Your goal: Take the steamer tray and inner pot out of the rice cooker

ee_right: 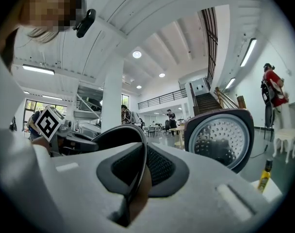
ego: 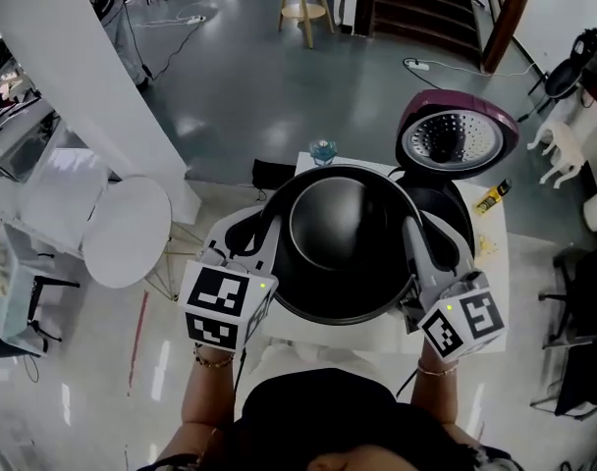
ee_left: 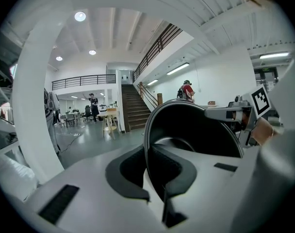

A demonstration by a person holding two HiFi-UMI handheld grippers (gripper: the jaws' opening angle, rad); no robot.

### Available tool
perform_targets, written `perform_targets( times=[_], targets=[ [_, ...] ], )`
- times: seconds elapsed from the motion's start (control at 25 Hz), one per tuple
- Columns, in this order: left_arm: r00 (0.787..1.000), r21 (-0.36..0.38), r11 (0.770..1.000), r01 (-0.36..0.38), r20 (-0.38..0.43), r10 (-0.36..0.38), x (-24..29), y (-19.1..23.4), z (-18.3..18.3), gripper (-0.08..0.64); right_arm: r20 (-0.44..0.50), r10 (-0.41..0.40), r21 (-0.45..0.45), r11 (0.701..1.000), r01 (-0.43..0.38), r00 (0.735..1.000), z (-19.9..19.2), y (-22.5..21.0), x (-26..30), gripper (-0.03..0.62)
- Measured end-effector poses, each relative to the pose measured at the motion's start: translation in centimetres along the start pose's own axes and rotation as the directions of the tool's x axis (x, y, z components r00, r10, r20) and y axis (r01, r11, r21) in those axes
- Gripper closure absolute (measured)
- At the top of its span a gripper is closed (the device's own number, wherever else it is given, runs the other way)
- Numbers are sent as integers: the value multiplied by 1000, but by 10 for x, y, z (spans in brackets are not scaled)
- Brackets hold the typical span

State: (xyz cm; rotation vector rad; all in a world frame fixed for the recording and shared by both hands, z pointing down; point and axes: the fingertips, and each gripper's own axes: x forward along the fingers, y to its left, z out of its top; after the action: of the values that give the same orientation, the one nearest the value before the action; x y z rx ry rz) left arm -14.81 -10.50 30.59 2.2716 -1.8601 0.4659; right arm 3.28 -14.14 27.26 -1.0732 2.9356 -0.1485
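Observation:
The black inner pot (ego: 346, 248) hangs in the air in front of the person, above the white table (ego: 487, 253). My left gripper (ego: 265, 232) is shut on the pot's left rim and my right gripper (ego: 417, 245) is shut on its right rim. In the left gripper view the rim (ee_left: 148, 144) runs between the jaws of the left gripper (ee_left: 153, 171). In the right gripper view the thin rim (ee_right: 140, 154) is pinched by the right gripper (ee_right: 137, 176). The rice cooker (ego: 449, 204) stands behind the pot with its maroon lid (ego: 456, 137) open. I see no steamer tray.
A small blue object (ego: 323, 150) sits at the table's far edge and a yellow bottle (ego: 493, 197) lies to the right of the cooker. A round white table (ego: 128, 231) stands to the left. A wooden stool (ego: 304, 3) and stairs lie further off.

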Motion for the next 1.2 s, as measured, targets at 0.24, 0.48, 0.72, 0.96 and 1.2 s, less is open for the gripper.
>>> perform_targets(
  times=[0.24,0.48,0.72,0.96,1.2],
  targets=[
    [993,-51,998,34,-115,-40,-22,41,-69,545,-99,-26,78,996,34,995,-60,55,20,560],
    [975,-58,992,111,-186,-120,-22,41,-123,545,-166,-116,160,977,143,979,-112,74,8,560],
    [929,-88,971,224,-283,-240,-8,26,-174,545,-271,-205,230,935,270,941,-165,77,-13,560],
    [875,-92,949,300,-370,-312,9,15,-218,545,-350,-268,310,871,381,898,-216,75,-27,558],
    [817,-131,929,345,-445,-366,29,9,-254,545,-411,-322,367,798,478,853,-253,69,-30,558]
  ],
)
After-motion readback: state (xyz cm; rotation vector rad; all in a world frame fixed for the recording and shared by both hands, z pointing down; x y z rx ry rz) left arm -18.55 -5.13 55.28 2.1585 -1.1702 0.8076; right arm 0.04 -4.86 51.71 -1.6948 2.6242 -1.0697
